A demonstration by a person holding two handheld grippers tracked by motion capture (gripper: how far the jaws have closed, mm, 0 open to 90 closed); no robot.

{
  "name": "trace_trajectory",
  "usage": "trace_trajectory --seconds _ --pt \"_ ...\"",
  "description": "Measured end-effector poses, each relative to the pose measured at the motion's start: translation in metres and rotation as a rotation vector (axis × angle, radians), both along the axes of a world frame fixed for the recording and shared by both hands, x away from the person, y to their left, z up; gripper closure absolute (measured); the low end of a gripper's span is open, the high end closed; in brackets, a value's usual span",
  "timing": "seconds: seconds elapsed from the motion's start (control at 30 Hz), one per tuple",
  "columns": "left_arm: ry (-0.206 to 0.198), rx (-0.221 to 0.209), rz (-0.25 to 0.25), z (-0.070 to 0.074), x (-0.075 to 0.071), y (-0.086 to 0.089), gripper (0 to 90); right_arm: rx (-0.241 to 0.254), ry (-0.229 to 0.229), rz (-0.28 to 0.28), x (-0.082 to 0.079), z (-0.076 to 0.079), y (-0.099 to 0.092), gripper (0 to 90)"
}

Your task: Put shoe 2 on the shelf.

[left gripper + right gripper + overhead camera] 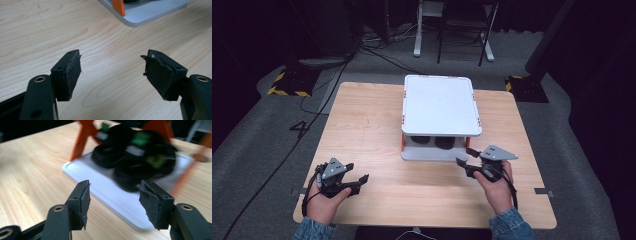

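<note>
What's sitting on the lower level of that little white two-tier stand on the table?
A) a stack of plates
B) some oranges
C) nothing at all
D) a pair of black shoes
D: the right gripper view shows two black shoes side by side on the stand's lower shelf, between its orange legs.

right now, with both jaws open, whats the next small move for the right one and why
Probably ease the right hand-held gripper forward and low toward the black rolls on the lower shelf of the white rack. Its jaws are open and already face them, while the left hand-held gripper sits farther back over bare table.
</note>
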State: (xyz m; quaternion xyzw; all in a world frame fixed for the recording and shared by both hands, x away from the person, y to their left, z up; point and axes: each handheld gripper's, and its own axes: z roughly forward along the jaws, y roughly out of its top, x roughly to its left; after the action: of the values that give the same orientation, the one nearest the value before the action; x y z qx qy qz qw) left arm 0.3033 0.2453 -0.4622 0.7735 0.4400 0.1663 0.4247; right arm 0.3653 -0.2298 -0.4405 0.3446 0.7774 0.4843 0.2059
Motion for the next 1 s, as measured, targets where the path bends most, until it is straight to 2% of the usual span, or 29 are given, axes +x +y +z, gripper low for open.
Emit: trace_trajectory --seconds 0.1,0.23,0.3,0.4,0.5,0.63,0.7,0.8,0.83,0.9,0.97,1.0 --pt "-0.001 0.013 0.01 0.002 0.001 0.005 28.9 0.024 0.0 -0.051 -0.006 0.015 -0.022 39.9" --pt "-0.007 0.032 0.02 0.004 0.005 0.014 26.9 0.066 0.014 -0.133 -0.012 0.028 -0.054 31.2" --pt "-0.011 0.037 0.021 0.005 0.006 0.02 25.5 0.057 0.022 -0.165 -0.015 0.031 -0.07 27.8" --pt "-0.01 0.068 0.023 0.005 0.008 0.028 23.6 0.056 0.031 -0.208 -0.019 0.031 -0.092 24.1" --pt "0.001 0.069 0.033 0.003 0.009 0.035 21.8 0.038 0.05 -0.227 -0.022 0.029 -0.111 17.9" --pt "0.023 0.079 0.05 0.0 0.01 0.04 19.1 0.021 0.079 -0.278 -0.025 0.022 -0.13 16.2" --pt "0.028 0.089 0.047 -0.002 0.011 0.041 18.5 -0.003 0.099 -0.303 -0.026 0.016 -0.136 16.0" --pt "0.053 0.105 0.07 -0.005 0.013 0.042 17.4 -0.042 0.146 -0.347 -0.025 0.008 -0.144 16.1" --pt "0.075 0.12 0.079 -0.006 0.013 0.042 17.4 -0.054 0.161 -0.362 -0.025 0.005 -0.146 16.2" --pt "0.093 0.141 0.097 -0.009 0.015 0.043 17.4 -0.066 0.201 -0.389 -0.023 -0.002 -0.148 16.2" --pt "0.11 0.145 0.107 -0.013 0.016 0.044 17.5 -0.066 0.239 -0.41 -0.02 -0.01 -0.15 16.2" --pt "0.116 0.142 0.111 -0.014 0.016 0.045 17.5 -0.069 0.242 -0.414 -0.019 -0.013 -0.15 16.2"
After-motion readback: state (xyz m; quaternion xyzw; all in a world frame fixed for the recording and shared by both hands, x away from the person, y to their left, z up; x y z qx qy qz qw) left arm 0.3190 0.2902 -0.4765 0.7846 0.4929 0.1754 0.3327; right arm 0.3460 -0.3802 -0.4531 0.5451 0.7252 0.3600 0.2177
